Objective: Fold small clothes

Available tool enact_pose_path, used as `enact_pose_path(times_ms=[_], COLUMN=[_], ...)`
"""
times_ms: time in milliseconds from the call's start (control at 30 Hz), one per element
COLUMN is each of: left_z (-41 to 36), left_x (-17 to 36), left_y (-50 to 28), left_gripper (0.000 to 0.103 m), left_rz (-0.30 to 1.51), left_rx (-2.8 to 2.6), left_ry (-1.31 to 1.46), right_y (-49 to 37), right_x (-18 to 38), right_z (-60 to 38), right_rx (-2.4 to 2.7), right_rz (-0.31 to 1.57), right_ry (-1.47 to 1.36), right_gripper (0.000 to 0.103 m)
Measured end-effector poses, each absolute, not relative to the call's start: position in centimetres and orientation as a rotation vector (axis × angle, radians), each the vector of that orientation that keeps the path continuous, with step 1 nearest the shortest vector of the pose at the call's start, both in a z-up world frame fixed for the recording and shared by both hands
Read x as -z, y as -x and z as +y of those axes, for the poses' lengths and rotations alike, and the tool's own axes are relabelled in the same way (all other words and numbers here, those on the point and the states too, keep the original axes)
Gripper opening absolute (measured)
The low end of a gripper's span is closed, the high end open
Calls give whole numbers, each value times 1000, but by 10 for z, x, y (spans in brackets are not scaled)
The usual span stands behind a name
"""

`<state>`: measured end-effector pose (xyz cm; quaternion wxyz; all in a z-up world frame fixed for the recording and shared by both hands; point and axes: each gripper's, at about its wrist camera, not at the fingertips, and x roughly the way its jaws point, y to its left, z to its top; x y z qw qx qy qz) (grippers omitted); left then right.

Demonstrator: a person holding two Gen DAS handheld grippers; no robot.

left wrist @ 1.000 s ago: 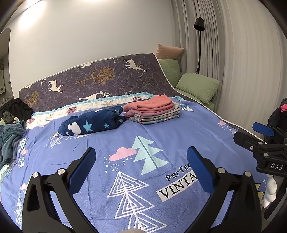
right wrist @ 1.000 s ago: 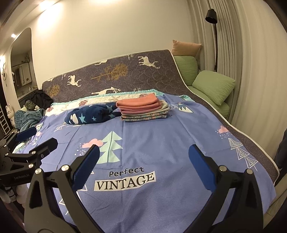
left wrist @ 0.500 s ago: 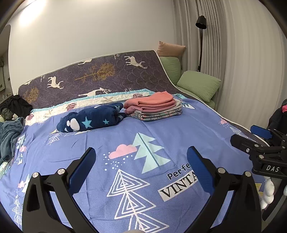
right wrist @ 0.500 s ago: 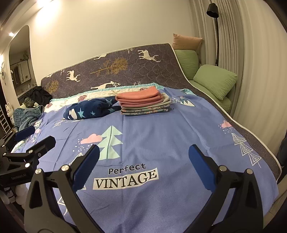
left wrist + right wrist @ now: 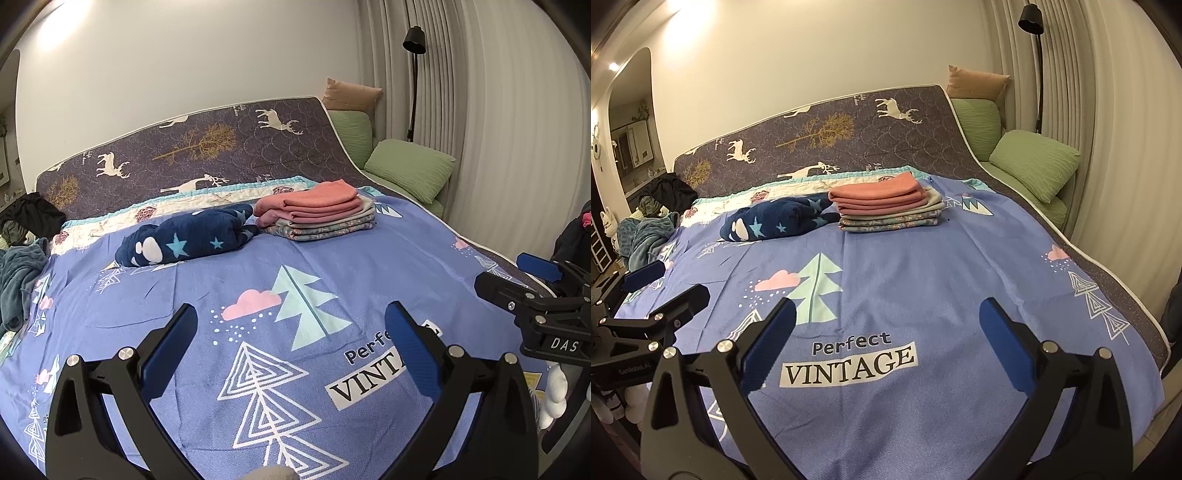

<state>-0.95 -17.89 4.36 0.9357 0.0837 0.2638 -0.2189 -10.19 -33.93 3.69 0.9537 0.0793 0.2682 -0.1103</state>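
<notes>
Bed (image 5: pixel 388 273) under a blue printed sheet carries a folded stack (image 5: pixel 317 210) at the far side, a navy star fleece (image 5: pixel 184 240) touching its left. Left tongs (image 5: pixel 291 332) and right tongs (image 5: pixel 888 325) hover over the near sheet, both spread wide and empty.
</notes>
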Motion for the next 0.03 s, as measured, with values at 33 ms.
enact_pose_path(times_ms=[33], left_z=[-179], left_x=[-44], left_y=[10], left_gripper=[101], left_rz=[540], left_rx=[448], left_ry=[-171], right_y=[102], right_x=[-37], right_z=[-339], right_rx=[224], right_rz=[545], right_ry=[-160], right_gripper=[101])
